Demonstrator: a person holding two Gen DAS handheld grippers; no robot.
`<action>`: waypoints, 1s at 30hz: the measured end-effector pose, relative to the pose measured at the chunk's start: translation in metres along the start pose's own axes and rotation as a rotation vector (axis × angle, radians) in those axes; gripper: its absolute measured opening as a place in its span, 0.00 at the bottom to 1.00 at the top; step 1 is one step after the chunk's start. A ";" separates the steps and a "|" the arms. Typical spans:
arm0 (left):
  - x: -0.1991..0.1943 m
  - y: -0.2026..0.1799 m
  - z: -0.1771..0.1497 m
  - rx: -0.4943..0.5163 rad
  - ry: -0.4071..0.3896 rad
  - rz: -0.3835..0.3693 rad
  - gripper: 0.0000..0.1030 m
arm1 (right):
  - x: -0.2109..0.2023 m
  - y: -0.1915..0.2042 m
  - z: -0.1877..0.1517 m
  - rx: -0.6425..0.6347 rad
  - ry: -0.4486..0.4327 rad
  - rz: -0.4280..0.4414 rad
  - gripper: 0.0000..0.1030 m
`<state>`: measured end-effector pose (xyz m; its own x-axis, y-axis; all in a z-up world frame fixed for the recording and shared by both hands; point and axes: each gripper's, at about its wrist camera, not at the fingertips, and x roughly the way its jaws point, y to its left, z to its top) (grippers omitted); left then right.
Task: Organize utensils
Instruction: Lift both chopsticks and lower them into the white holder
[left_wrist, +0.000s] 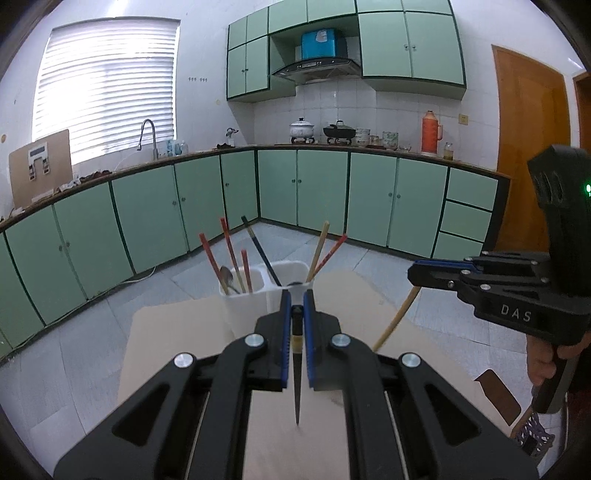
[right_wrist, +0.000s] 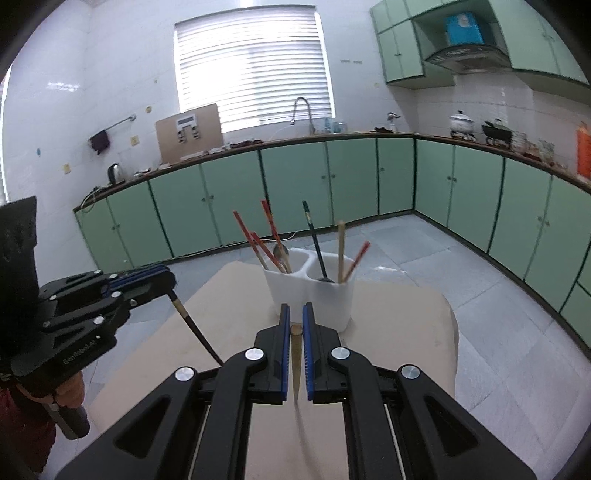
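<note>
A white two-compartment utensil holder (left_wrist: 247, 306) (right_wrist: 314, 295) stands on the beige table. It holds red chopsticks (left_wrist: 210, 258) and a metal spoon (left_wrist: 226, 277) in one compartment, and a black chopstick (right_wrist: 314, 240), a tan one and a red one in the other. My left gripper (left_wrist: 296, 299) is shut on a black chopstick (left_wrist: 297, 376), just in front of the holder. My right gripper (right_wrist: 296, 314) is shut on a tan wooden chopstick (right_wrist: 296, 365); it also shows in the left wrist view (left_wrist: 397, 317).
The beige table (right_wrist: 399, 332) carries the holder. Green kitchen cabinets (left_wrist: 321, 192) line the far walls, with a sink tap (left_wrist: 147, 136), pots (left_wrist: 301, 129) and an orange thermos (left_wrist: 430, 133) on the counter. A wooden door (left_wrist: 532, 147) is at right.
</note>
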<state>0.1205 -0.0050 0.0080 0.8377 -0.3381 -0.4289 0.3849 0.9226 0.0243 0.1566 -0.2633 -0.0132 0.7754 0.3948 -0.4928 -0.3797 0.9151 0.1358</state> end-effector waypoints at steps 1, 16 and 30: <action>0.001 0.000 0.003 -0.003 -0.002 -0.007 0.05 | 0.001 0.001 0.002 -0.008 0.004 0.007 0.07; 0.008 0.015 0.060 0.007 -0.107 -0.020 0.05 | -0.003 0.000 0.072 -0.065 -0.055 0.062 0.07; 0.047 0.026 0.154 0.009 -0.238 0.038 0.05 | 0.015 -0.014 0.170 -0.087 -0.189 0.040 0.07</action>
<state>0.2297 -0.0250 0.1270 0.9191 -0.3381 -0.2024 0.3537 0.9343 0.0451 0.2592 -0.2562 0.1234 0.8367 0.4464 -0.3172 -0.4477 0.8912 0.0732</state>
